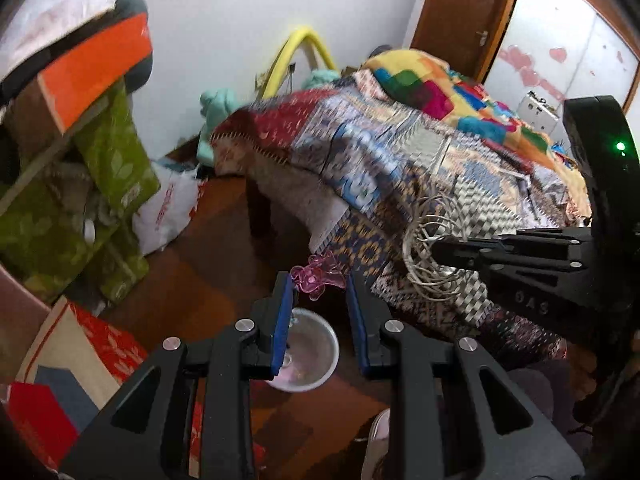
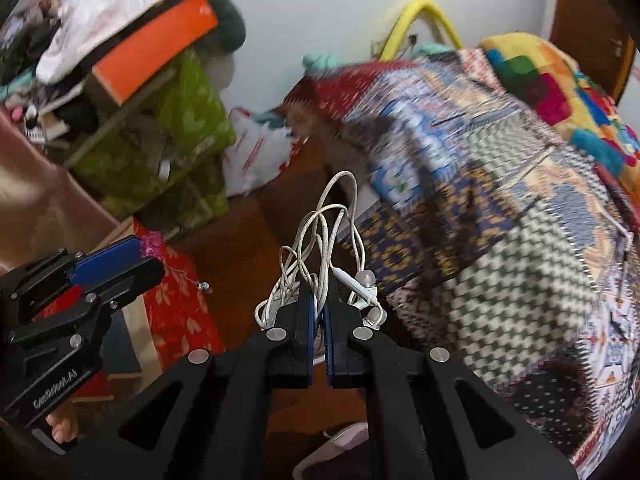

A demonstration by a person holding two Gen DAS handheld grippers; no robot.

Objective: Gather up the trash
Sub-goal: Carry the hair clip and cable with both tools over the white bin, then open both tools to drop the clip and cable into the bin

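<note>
My left gripper (image 1: 319, 286) is shut on a small pink see-through plastic piece (image 1: 314, 278), pinched between the tips of its blue pads. Directly below it on the floor stands a round pale container (image 1: 316, 360). My right gripper (image 2: 318, 292) is shut on a tangle of white earphone cable (image 2: 320, 240), whose loops stick up past the fingertips. In the left wrist view the right gripper (image 1: 444, 254) comes in from the right with the cable (image 1: 424, 252), in front of the bed. In the right wrist view the left gripper (image 2: 150, 258) shows at the left with the pink piece (image 2: 151, 245).
A bed with a patterned cover (image 1: 400, 152) fills the right side. Green boxes (image 1: 112, 160), an orange box (image 1: 96, 68) and a white plastic bag (image 1: 168, 212) pile up at the left wall. A red paper bag (image 2: 176, 304) and a pale slipper (image 2: 344, 440) lie on the brown wooden floor (image 1: 208, 272).
</note>
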